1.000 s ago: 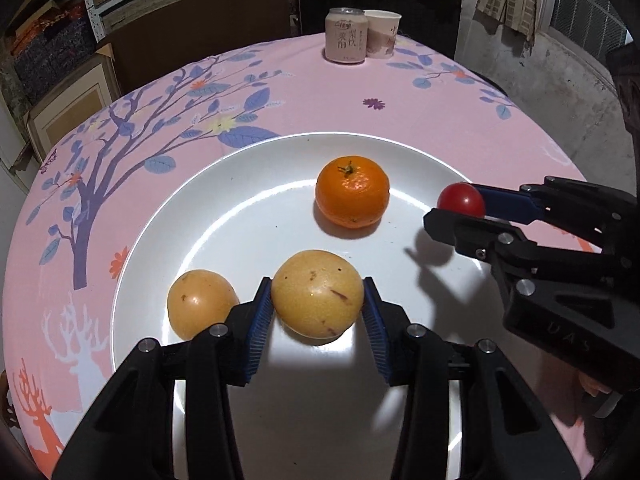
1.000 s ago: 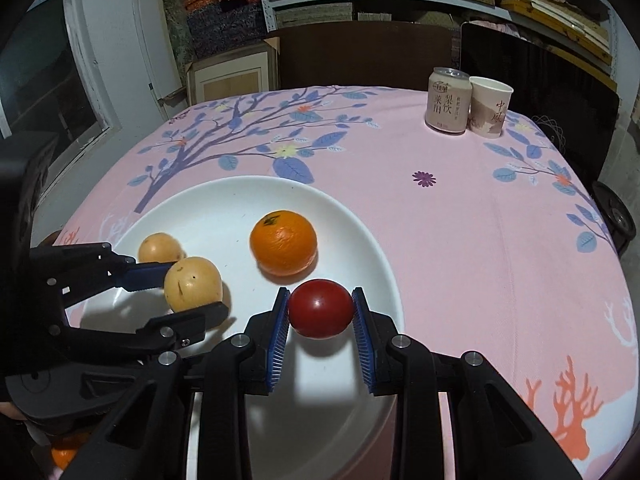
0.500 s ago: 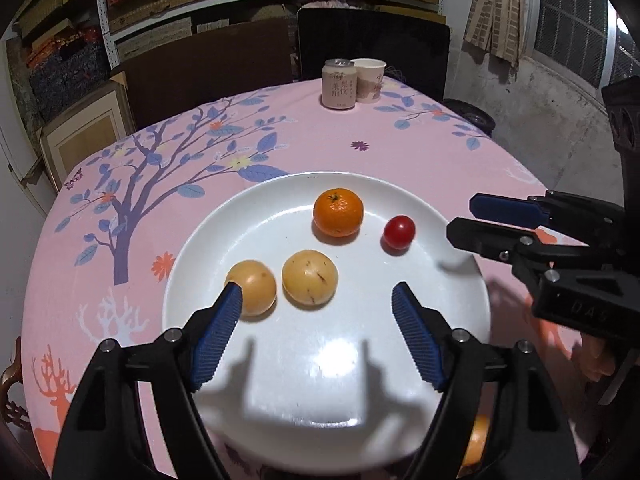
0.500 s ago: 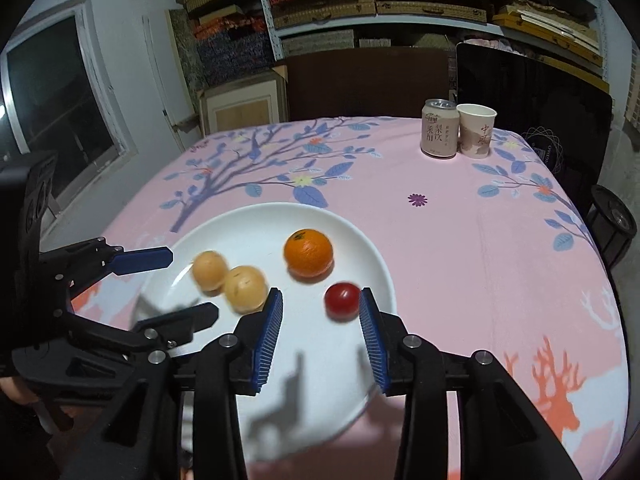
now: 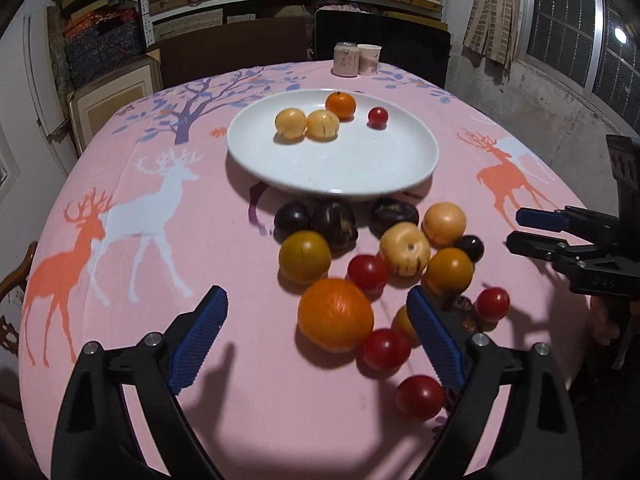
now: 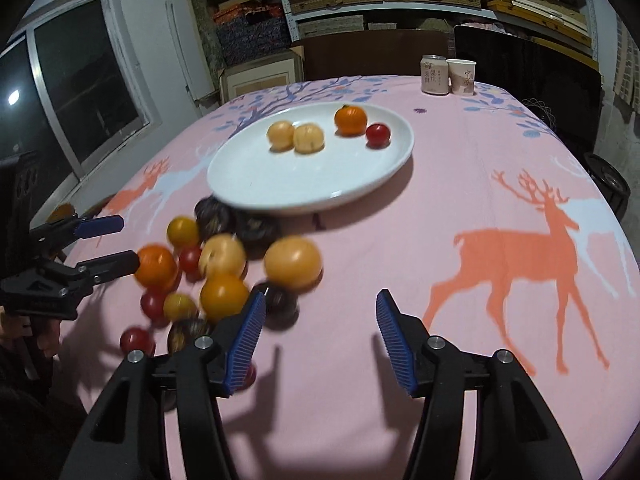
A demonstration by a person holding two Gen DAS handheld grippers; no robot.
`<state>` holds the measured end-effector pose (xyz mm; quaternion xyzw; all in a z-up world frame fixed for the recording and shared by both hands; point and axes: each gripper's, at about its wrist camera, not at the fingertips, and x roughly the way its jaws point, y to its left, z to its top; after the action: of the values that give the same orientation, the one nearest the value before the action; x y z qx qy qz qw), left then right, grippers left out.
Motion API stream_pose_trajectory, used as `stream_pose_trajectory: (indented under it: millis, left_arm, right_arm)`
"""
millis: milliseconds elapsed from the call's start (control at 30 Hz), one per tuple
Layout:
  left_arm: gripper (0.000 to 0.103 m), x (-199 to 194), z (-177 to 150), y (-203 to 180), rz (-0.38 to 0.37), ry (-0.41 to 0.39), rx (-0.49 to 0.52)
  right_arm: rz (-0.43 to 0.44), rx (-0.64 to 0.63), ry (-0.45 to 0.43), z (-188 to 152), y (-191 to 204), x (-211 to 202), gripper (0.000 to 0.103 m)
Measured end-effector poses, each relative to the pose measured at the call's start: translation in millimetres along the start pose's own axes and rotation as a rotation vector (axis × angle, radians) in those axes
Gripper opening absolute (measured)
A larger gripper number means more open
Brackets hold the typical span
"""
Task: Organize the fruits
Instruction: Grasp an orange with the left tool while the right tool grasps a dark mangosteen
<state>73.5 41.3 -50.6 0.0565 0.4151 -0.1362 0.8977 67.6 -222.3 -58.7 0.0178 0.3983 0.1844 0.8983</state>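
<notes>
Four fruits sit near the plate (image 5: pixel 280 168) far rim.

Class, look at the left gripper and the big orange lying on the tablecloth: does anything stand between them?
Nothing visible does. The left gripper, its jaws opening and empty, faces the big orange directly; the small red fruits lie beside and behind it.

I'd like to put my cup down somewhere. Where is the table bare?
Bare cloth lies right of the plate, by the orange deer, and left of the plate by the white deer. The plate's near half is free. The loose fruit pile in front of it is crowded.
</notes>
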Motion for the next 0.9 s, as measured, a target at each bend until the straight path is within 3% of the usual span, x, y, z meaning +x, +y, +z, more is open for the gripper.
stream_pose_trajectory:
  millis: [167, 467, 567, 633, 667, 700, 900]
  left_arm:
    - [0.089, 10, -15, -3, 0.005, 0.015, -0.062]
    - [0.088, 24, -3, -8, 0.029, 0.019, -0.065]
    - [0.069, 39, -5, -7, 0.002, 0.059, -0.060]
    - [0.061, 40, -5, -3, -0.025, 0.050, -0.084]
    - [0.049, 38, -4, -2, -0.035, 0.043, -0.086]
    - [0.045, 37, -5, -1, -0.023, 0.029, -0.087]
    - [0.044, 18, -9, 5, -0.057, -0.079, -0.123]
  right_arm:
    - [0.004, 0.003, -0.005, -17, 13, -12, 0.064]
    - [-0.027, -0.010, -0.045, -28, 17, -39, 0.066]
    - [-0.030, -0.008, -0.043, -29, 16, -41, 0.066]
    - [-0.029, -0.014, -0.042, -31, 17, -42, 0.066]
    - [-0.027, -0.018, -0.038, -31, 18, -41, 0.066]
    - [-0.022, -0.022, -0.033, -31, 19, -40, 0.066]
    - [0.061, -0.095, 0.028, -38, 39, -28, 0.066]
